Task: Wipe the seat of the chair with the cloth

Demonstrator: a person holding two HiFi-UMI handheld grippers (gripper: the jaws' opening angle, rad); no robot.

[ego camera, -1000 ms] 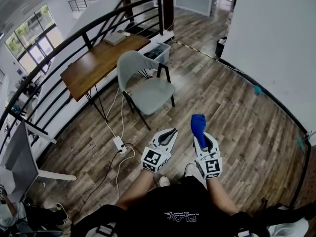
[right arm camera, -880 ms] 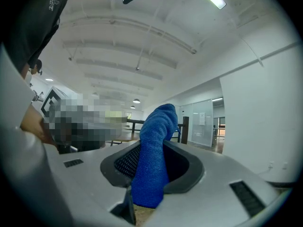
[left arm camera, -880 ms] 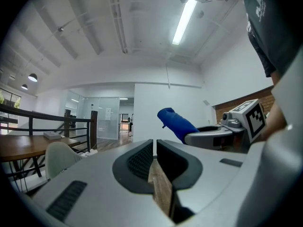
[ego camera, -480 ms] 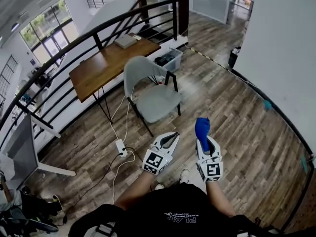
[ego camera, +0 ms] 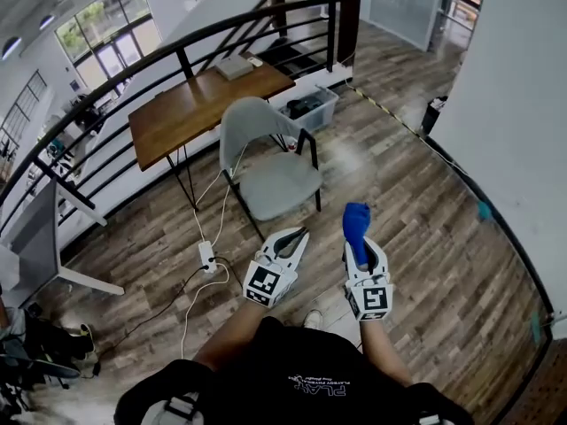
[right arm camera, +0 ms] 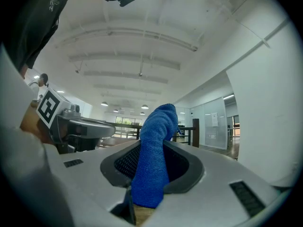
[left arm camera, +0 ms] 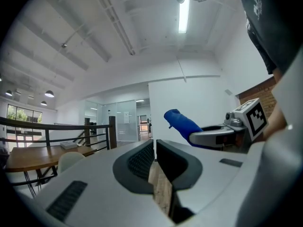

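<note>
— Holding anything in the right gripper (ego camera: 357, 244)?
— Yes, its jaws are clamped on the blue cloth (ego camera: 355, 221), which sticks up past them.
— And the left gripper (ego camera: 299, 235)?
— Jaws together, nothing between them.
— The chair (ego camera: 276, 182)?
— Ahead, beside the desk (ego camera: 190, 109), well apart from both grippers.

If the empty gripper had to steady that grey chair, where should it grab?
Probably the top rim of the backrest of the chair, from above: it is a thin edge that the left gripper could close its jaws on, while the seat is broad and flat. The right gripper holds the cloth.
</note>
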